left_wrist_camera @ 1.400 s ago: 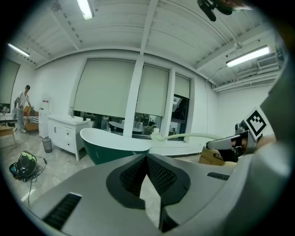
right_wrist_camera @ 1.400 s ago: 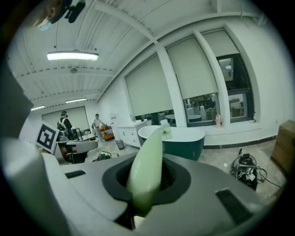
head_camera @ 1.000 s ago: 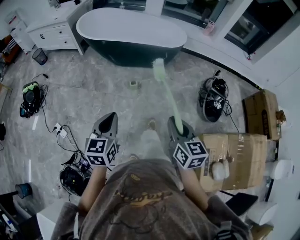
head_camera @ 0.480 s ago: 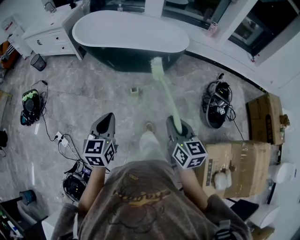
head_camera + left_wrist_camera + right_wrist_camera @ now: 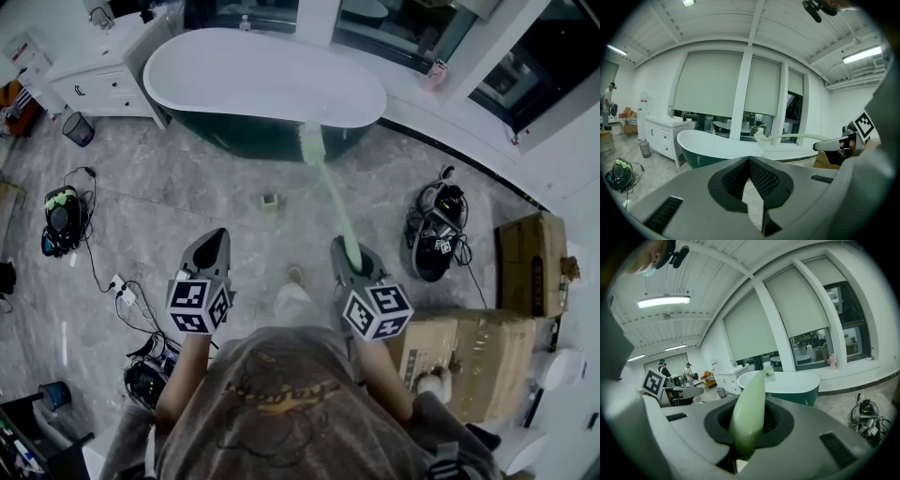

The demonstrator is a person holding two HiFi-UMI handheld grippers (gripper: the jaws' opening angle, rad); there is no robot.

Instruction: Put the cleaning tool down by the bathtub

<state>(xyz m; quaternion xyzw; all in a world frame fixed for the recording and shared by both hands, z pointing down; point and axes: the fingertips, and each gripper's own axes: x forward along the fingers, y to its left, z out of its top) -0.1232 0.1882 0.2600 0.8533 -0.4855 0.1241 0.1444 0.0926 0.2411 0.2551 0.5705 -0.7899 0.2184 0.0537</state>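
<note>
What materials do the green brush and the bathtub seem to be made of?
Pale green long-handled brush: probably plastic, smooth, faintly glossy; one even moulded colour. Oval bathtub, white inside, dark green outside: glossy acrylic or enamel, judging by its smooth seamless shell; which one is unclear.

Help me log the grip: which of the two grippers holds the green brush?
The right gripper: its jaws clamp the handle end of the pale green long-handled brush. The left gripper holds nothing.

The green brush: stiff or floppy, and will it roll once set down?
Probably stiff: held by one end in the right gripper, the brush juts out without drooping. Likely light, being slim. The rounded handle might roll, though the bristle head should check it.
</note>
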